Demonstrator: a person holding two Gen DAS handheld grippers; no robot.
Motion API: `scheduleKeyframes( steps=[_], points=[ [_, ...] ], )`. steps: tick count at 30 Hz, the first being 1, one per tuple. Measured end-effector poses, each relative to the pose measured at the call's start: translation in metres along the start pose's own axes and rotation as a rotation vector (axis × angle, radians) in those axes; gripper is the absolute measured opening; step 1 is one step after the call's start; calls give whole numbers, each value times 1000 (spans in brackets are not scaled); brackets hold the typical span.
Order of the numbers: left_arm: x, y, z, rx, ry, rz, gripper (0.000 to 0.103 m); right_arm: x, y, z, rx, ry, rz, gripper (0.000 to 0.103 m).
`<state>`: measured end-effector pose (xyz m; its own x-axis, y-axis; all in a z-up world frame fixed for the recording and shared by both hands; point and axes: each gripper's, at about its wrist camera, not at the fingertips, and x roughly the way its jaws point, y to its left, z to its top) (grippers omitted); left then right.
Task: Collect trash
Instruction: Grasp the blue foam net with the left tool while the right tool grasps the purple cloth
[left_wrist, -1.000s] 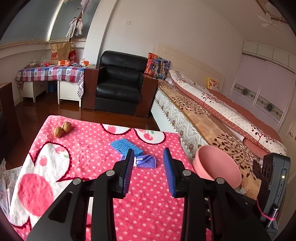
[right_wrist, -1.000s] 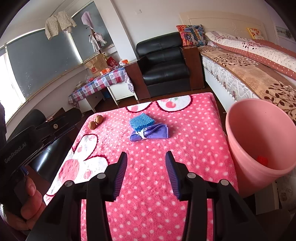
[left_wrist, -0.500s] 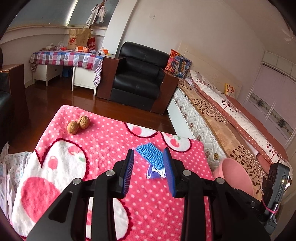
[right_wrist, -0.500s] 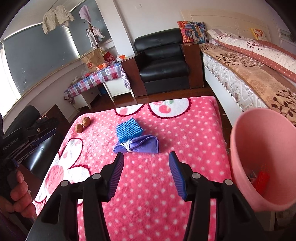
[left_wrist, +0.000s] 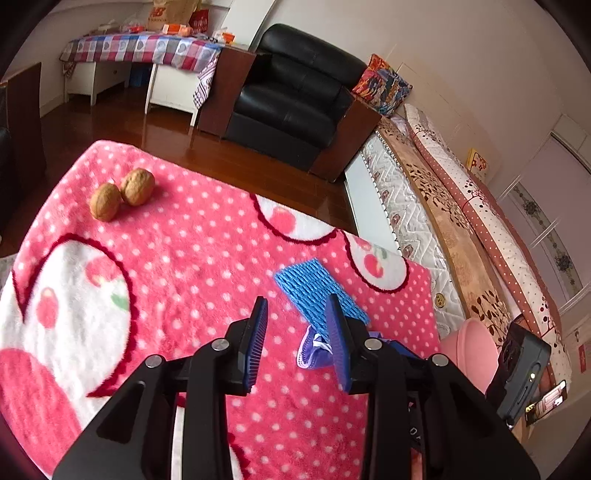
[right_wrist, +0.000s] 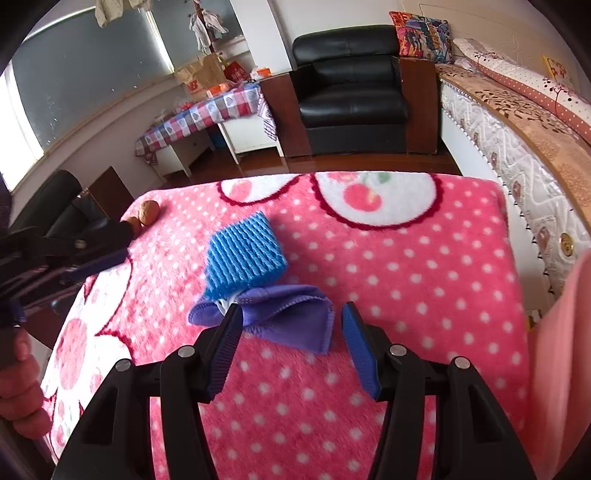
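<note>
A blue foam fruit net (right_wrist: 243, 254) lies on the pink dotted blanket (right_wrist: 424, 266), with a crumpled purple cloth (right_wrist: 291, 317) touching its near edge. My right gripper (right_wrist: 290, 323) is open, its fingers either side of the purple cloth, just above it. My left gripper (left_wrist: 295, 314) is open and empty, over the blanket just left of the blue net (left_wrist: 317, 291) and the purple cloth (left_wrist: 314, 350). Two walnuts (left_wrist: 122, 194) lie at the blanket's far left. A pink bin (left_wrist: 469, 350) stands at the right beside the bed.
A black armchair (right_wrist: 351, 92) stands beyond the blanket's far edge. A bed (right_wrist: 517, 122) runs along the right. A table with a checked cloth (left_wrist: 140, 48) stands at the back left. The pink bin's wall (right_wrist: 561, 350) is close on my right.
Both grippers have moved forward and down toward the blue net and purple cloth. The right gripper now straddles the purple cloth. The left gripper has tilted down and to the left.
</note>
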<state>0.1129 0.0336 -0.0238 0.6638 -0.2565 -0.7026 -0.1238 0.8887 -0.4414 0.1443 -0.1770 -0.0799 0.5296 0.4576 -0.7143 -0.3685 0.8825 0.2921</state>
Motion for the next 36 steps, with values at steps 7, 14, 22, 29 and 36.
scheduleKeyframes(
  steps=[7,14,22,29,36],
  points=[
    [43,4,4,-75,93,0,33,-2,-4,-3,19,-22,63,22],
    [67,11,4,-134,140,6,33,-5,-15,-4,59,-25,130,16],
    [73,9,11,-153,117,-2,33,-7,-13,-4,42,-21,146,3],
    [54,-1,11,-78,49,0,7,-8,-10,-7,42,-18,152,3],
    [0,-11,1,20,-62,6,6,-38,-3,-23,62,-27,131,3]
  ],
)
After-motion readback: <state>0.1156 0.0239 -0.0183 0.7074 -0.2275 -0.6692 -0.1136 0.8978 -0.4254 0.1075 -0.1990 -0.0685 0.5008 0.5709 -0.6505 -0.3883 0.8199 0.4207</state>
